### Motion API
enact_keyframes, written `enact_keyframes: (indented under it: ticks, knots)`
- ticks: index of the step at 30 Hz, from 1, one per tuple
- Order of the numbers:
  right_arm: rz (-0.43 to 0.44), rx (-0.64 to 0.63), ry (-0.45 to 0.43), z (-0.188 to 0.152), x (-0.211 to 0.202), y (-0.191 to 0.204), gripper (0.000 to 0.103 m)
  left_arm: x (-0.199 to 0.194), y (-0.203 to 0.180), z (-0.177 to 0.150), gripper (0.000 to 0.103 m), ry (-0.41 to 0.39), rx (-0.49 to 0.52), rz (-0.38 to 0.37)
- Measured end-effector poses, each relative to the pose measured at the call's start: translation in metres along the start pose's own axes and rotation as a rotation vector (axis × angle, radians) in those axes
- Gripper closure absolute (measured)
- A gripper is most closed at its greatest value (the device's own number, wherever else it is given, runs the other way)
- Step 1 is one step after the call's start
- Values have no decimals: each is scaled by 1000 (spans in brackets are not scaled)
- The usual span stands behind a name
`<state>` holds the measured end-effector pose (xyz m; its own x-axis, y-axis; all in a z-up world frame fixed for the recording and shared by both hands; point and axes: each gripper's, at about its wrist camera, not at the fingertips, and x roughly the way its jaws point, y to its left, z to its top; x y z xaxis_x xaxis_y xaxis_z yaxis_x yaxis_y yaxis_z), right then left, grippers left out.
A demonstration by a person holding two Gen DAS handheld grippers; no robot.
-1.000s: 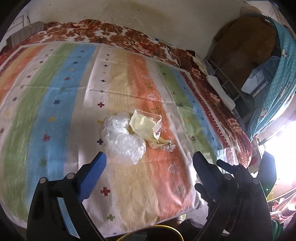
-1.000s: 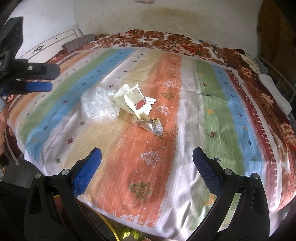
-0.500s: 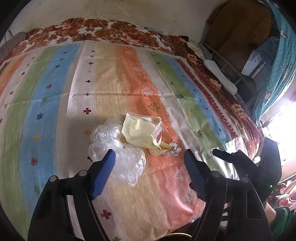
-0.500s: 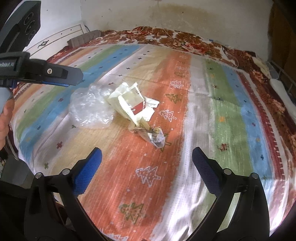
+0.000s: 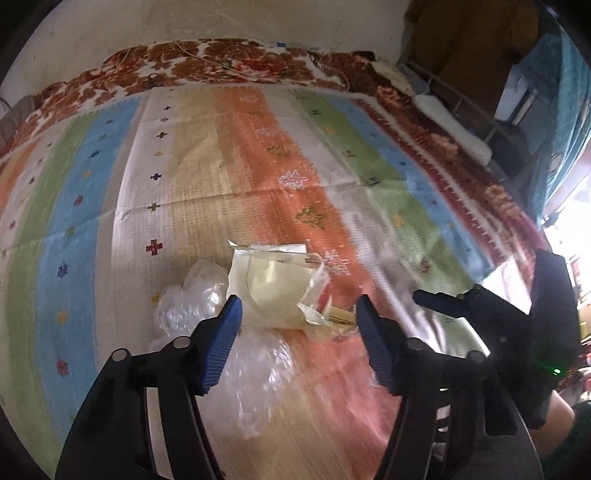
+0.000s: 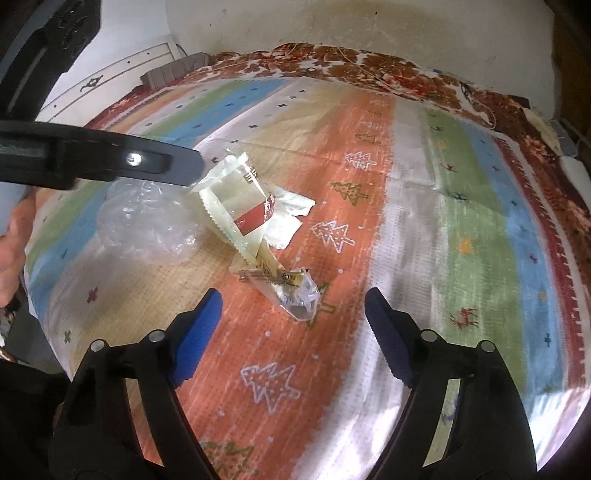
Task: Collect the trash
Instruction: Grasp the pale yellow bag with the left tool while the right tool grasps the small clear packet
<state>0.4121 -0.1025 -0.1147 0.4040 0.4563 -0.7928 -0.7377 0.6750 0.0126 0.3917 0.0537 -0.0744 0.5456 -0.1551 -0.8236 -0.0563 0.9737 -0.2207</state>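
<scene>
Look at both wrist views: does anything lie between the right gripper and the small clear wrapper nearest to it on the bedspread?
Nothing visible does. The right gripper, fingers open and just closing, faces the small clear wrapper across bare striped bedspread. The left gripper is over the yellow packet, off to the side.

On the bed [image 6: 461, 229] I see a small heap of trash lying on the bedsheet [image 5: 207, 177]. The crumpled plastic bag [image 6: 144, 225] lies at the left of the heap, touching the torn wrapper [image 6: 236, 195] beside it. A small clear packet [image 6: 295, 295] lies in front of the wrapper, nearer to me. My left hand-held gripper [image 5: 297, 317] hangs over the wrapper, my right hand-held gripper [image 6: 293, 310] just before the small packet. A blanket [image 5: 229, 62] lies behind the sheet, along the wall [image 6: 369, 26].
</scene>
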Motion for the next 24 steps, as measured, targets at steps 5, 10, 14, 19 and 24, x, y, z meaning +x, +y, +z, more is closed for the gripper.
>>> enact_keyframes:
  ticks: [5,10,14,19,24]
  knots:
    - [32,27,34,-8,19,-9,39,18,-1,3,43,19,42,38]
    - [47,54,28,-9,27,-12,50,38,-6,0,54,45,75,51]
    - [47,46,31,-8,32,-9,70,43,-10,-1,80,46,100,69]
    - [51,33,48,-5,34,-6,87,38,-15,0,101,9,116,87]
    - [21,12,34,-2,26,-4,90,19,-15,9,102,-52,94,90]
